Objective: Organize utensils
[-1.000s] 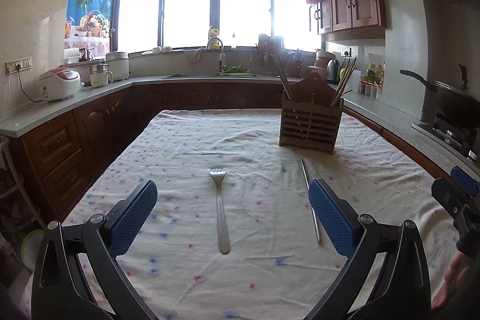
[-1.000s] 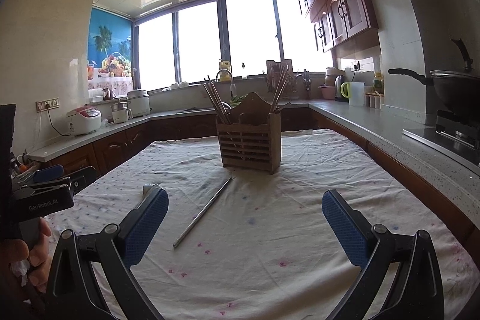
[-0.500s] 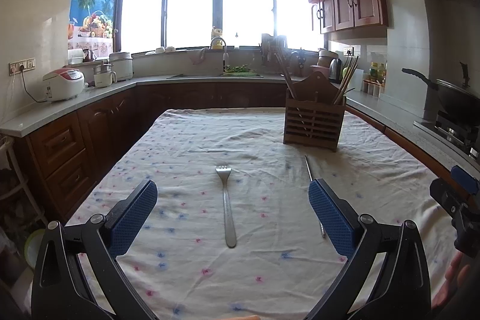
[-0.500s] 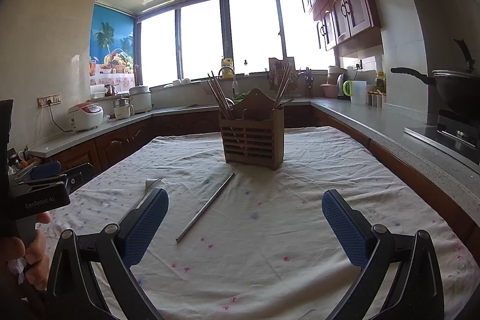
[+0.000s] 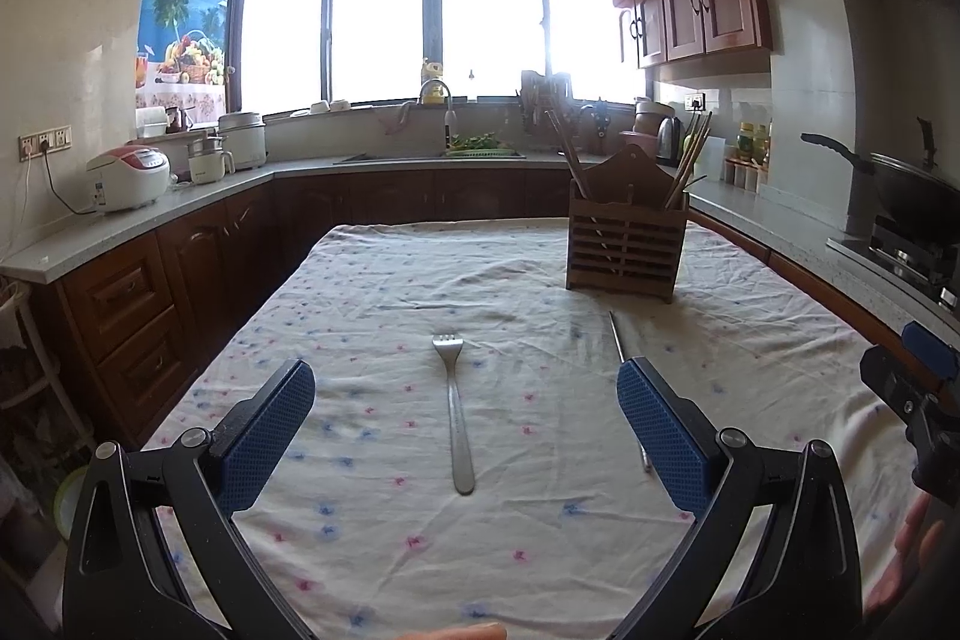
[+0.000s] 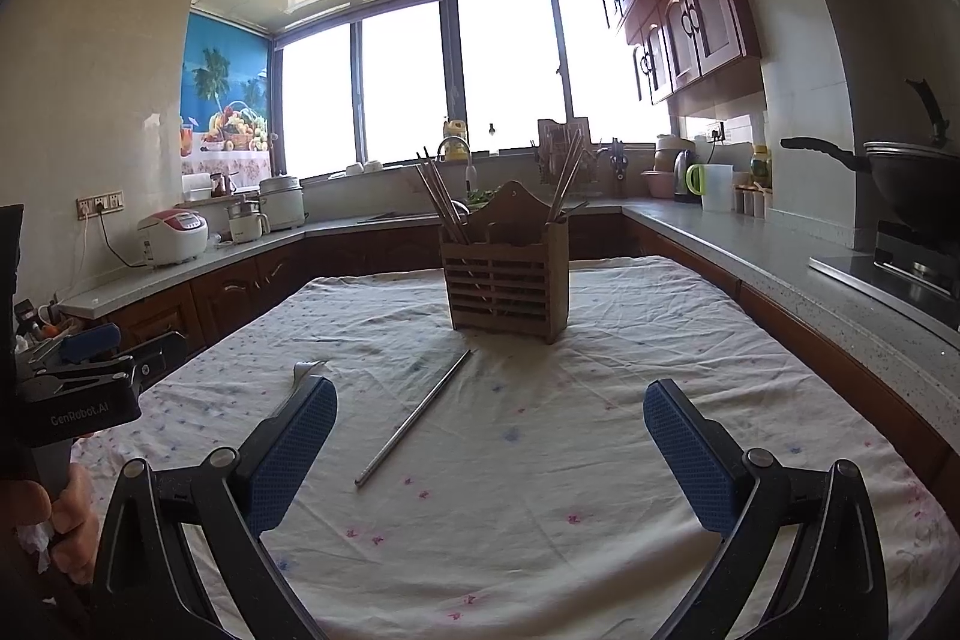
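Note:
A steel fork (image 5: 454,409) lies on the flowered tablecloth (image 5: 420,280), tines away from me, between the fingers of my open, empty left gripper (image 5: 465,427). A steel chopstick (image 6: 414,418) lies to its right, partly hidden behind the left gripper's right finger (image 5: 657,436). A wooden utensil holder (image 6: 507,283) with several chopsticks stands upright at the far middle; it also shows in the left wrist view (image 5: 627,238). My right gripper (image 6: 489,448) is open and empty above the cloth, with the chopstick between its fingers. The fork's tines (image 6: 306,370) peek out behind its left finger.
Kitchen counters (image 5: 156,214) with a rice cooker (image 5: 127,178) run along the left and back. A stove with a black wok (image 6: 912,187) is on the right counter. The table's right edge (image 6: 840,358) lies close to the counter.
Both grippers have tilted up and drawn back slightly, so the fork, chopstick and holder sit a little lower and farther in view. Both stay open.

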Available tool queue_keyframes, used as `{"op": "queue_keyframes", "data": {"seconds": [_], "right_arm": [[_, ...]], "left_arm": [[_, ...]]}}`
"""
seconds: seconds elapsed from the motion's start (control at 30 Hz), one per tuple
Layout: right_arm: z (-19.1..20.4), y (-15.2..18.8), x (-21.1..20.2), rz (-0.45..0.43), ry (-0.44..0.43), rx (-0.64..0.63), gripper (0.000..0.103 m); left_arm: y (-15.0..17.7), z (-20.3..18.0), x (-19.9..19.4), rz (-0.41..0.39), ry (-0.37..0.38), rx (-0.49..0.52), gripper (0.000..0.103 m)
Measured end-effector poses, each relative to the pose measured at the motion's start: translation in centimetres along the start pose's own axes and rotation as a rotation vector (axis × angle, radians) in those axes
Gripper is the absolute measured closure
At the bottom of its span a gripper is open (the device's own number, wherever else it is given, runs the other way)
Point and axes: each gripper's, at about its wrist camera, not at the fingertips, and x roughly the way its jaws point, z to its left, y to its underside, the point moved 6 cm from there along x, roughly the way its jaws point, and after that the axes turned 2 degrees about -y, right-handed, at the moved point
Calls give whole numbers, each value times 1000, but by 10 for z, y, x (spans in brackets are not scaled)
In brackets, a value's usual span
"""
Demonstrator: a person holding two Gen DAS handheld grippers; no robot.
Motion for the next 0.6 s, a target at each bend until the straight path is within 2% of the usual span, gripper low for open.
{"op": "queue_keyframes", "data": {"seconds": [0.6], "right_arm": [[-1, -6, -3, -15, -6, 7, 0]], "left_arm": [[-4, -5, -4, -4, 4, 12, 0]]}}
